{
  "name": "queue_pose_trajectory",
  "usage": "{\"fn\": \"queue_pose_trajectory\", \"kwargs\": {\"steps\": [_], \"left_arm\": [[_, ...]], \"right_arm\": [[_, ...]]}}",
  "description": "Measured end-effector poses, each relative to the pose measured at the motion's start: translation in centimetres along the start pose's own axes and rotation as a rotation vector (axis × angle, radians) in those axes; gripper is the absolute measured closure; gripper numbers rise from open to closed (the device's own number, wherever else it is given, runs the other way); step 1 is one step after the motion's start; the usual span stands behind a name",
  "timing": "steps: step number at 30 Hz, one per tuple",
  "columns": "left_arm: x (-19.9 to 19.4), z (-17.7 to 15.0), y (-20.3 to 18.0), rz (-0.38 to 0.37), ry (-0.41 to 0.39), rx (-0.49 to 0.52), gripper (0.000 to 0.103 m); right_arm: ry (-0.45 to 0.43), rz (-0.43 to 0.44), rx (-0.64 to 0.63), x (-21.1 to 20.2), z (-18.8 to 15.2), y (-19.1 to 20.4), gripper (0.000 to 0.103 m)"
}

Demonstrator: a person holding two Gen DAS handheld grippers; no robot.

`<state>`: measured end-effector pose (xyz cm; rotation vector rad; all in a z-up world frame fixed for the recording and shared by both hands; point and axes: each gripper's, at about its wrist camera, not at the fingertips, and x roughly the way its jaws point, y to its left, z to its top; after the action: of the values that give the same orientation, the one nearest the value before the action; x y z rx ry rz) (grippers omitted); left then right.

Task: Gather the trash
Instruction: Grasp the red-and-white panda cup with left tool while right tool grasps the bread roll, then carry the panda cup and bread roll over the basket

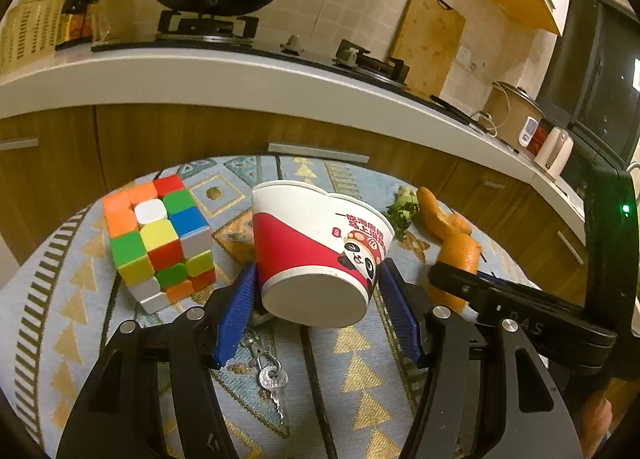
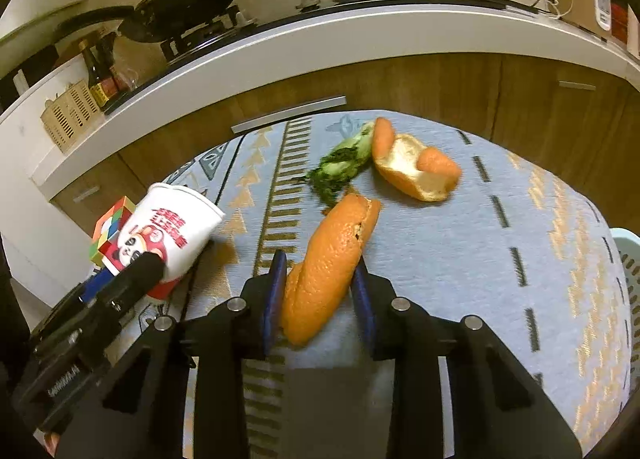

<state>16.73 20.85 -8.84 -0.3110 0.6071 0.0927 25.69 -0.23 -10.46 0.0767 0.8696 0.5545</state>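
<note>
Right gripper (image 2: pixel 320 299) pinches the near peel (image 2: pixel 332 259), both blue pads pressed against its sides, the strip lying on the cloth-covered bench (image 2: pixel 560 259). Left gripper (image 1: pixel 320 299) clamps the cup (image 1: pixel 316 255) near its base; the cup is tipped, its mouth pointing away and its base raised off the cloth, so it looks lifted. Moving outward: past the held peel lies a second peel (image 2: pixel 416 167), curled, with a wilted green scrap (image 2: pixel 344 163) just beside it, both untouched. At the right edge shows the rim of a pale basket (image 2: pixel 628 271), likely the bin; what's in it can't be seen. Beside the cup stand a cube (image 1: pixel 158 239) and keys (image 1: pixel 272 379), not trash by my reading. So: two pieces in hand, neither dropped yet, two more to fetch. I'd call it early going.
</note>
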Motion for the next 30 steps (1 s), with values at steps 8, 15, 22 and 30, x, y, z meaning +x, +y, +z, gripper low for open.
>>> {"fn": "queue_pose_trajectory", "kwargs": {"steps": [8, 15, 22, 30], "left_arm": [[-1.6, 0.5, -1.6, -0.041, -0.028, 0.022, 0.044], [-4.0, 1.0, -5.6, -0.107, -0.055, 0.077, 0.044], [-5.2, 1.3, -10.8, -0.189, -0.067, 0.133, 0.044], [-5.1, 1.0, -17.1, -0.280, -0.052, 0.184, 0.044]], "right_arm": [[-0.042, -0.072, -0.020, -4.2, -0.7, -2.2, 0.075], [-0.103, -0.130, -0.014, -9.2, -0.9, -4.6, 0.075], [-0.173, -0.213, -0.019, -14.6, -1.4, -7.2, 0.075], [-0.248, -0.335, -0.051, -20.3, -2.0, -9.7, 0.075]]}}
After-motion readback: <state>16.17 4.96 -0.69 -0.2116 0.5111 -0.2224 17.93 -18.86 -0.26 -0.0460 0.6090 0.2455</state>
